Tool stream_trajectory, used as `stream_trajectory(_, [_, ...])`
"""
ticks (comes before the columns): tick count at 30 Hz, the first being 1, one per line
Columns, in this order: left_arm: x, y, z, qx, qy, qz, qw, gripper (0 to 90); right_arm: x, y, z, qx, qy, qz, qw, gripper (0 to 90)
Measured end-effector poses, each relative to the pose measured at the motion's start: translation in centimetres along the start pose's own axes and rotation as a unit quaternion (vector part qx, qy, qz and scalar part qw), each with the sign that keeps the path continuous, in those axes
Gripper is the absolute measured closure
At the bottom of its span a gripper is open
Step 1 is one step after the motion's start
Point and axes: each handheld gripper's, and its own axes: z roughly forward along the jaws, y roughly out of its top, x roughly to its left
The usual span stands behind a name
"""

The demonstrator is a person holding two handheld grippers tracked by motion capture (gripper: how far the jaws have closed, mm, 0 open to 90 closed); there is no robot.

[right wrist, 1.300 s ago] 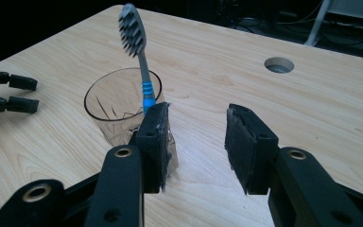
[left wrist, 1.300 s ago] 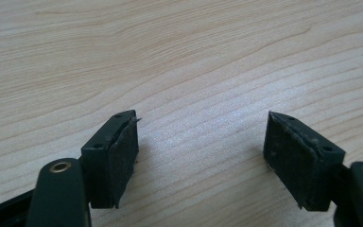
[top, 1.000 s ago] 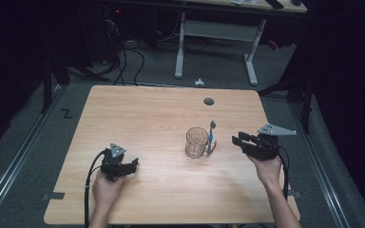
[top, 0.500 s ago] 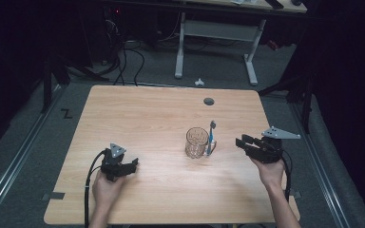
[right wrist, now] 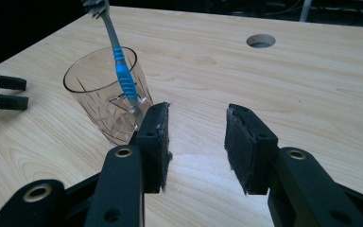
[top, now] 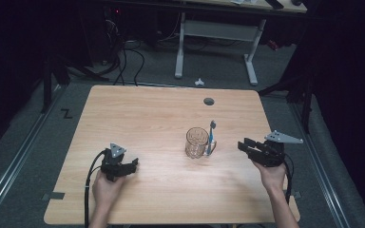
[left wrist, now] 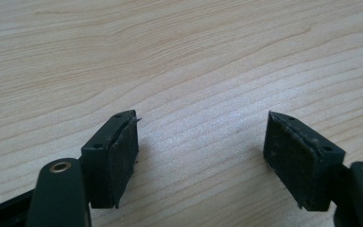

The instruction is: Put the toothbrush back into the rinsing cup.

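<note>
- Toothbrush [top: 212,134] stands head-up in a clear glass mug [top: 197,142] near the middle of the desk [top: 147,114], leaning on the rim at the side toward the right claw [top: 245,145]. In the right gripper view the blue-grip handle [right wrist: 122,73] slants across the mug's mouth [right wrist: 105,90].
- Right claw sits to the right of the mug, close but apart from it, jaws about half open with nothing between them. Its pads [right wrist: 157,142] point past the mug's right flank, not at the brush.
- Left claw [top: 132,165] rests low over bare wood at the front left, well apart from the mug, jaws spread wide and empty [left wrist: 201,142].
- My guess is that the step in hand is the reach for the toothbrush. To do it well, I would swing the right claw a touch toward the mug and lift it to the blue grip section above the rim, so the pads close on the handle and not on glass.
- Pads should meet the handle square across its width; a slanted pinch on a thin stick could make it twist or slip.
- Pulling along the handle's own lean, up and out, should keep the mug from tipping. The left claw looks free to steady the glass if it rocks.
</note>
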Motion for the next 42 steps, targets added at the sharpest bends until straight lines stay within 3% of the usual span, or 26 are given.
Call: stream_trajectory(42, [0.0,0.0,0.0,0.0,0.0,0.0,1.0,27.6,-0.1,-3.6,1.0,0.023,0.004,0.025,0.9994,60.0])
